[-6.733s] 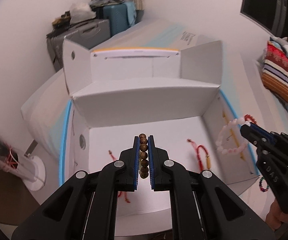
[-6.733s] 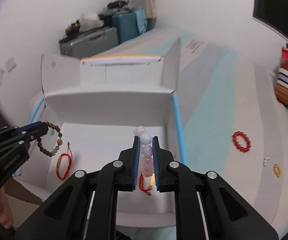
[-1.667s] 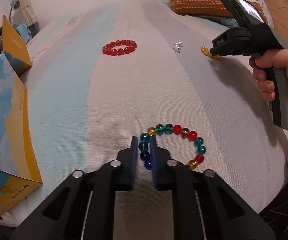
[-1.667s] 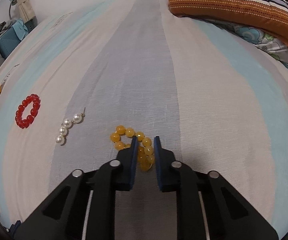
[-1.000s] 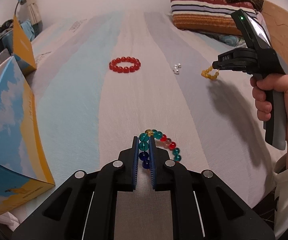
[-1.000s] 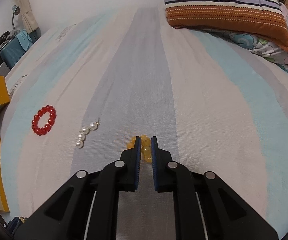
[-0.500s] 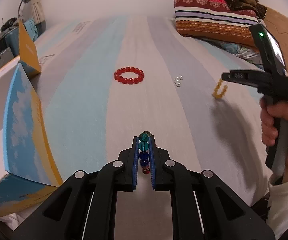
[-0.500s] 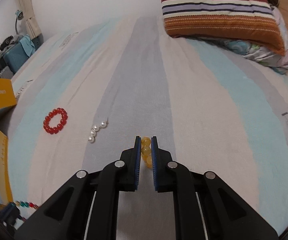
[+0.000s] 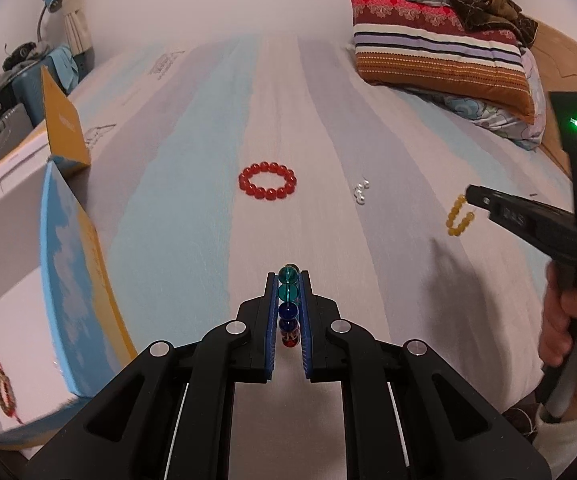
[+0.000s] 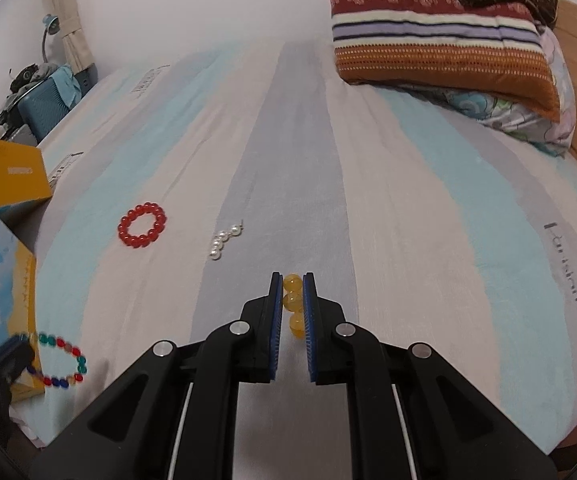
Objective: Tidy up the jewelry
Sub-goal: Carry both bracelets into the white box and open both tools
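Our left gripper (image 9: 288, 280) clamps the colored bracelet (image 9: 288, 304), our right gripper (image 10: 292, 280) the yellow bracelet (image 10: 293, 304); both hang edge-on, lengthwise along the fingers.

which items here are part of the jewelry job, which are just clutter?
Job:
left gripper shut on multicolour bracelet
right gripper shut on yellow bracelet
red bracelet
pearl piece
open box

Clutter:
striped pillow
blue suitcase
desk lamp
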Motion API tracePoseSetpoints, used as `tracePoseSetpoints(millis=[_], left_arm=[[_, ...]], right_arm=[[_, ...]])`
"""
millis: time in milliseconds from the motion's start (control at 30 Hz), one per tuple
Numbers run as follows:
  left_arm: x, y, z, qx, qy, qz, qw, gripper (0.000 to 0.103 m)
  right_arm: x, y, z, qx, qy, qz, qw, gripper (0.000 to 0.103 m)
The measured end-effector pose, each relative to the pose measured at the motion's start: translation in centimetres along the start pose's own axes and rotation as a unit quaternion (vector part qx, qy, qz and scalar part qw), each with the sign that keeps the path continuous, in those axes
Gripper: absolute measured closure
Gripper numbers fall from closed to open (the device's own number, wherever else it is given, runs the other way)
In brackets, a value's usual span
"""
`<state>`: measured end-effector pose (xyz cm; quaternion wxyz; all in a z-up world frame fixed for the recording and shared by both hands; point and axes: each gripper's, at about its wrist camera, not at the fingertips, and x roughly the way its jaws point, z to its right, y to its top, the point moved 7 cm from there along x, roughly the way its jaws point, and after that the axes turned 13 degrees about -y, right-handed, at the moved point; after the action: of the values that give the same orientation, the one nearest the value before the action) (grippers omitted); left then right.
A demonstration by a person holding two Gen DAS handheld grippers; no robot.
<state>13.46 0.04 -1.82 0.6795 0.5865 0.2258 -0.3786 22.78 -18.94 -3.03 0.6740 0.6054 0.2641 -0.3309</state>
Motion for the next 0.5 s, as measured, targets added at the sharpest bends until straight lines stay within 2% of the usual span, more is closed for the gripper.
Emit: tracePoseSetpoints(millis=[333, 500], left_arm=[[-2.3, 1.7, -0.6, 0.011, 0.020, 0.009, 0.9997, 0.094], [-3.3, 2.4, -1.8, 0.002, 0.026, 0.011, 0.9996, 0.094]], right_arm=[[-4.0, 0.3, -0.6, 0.001, 0.018, 0.006, 1.000, 0.094], [-5.6, 0.6, -1.6, -0.006, 0.025, 0.014, 1.000, 0.094]])
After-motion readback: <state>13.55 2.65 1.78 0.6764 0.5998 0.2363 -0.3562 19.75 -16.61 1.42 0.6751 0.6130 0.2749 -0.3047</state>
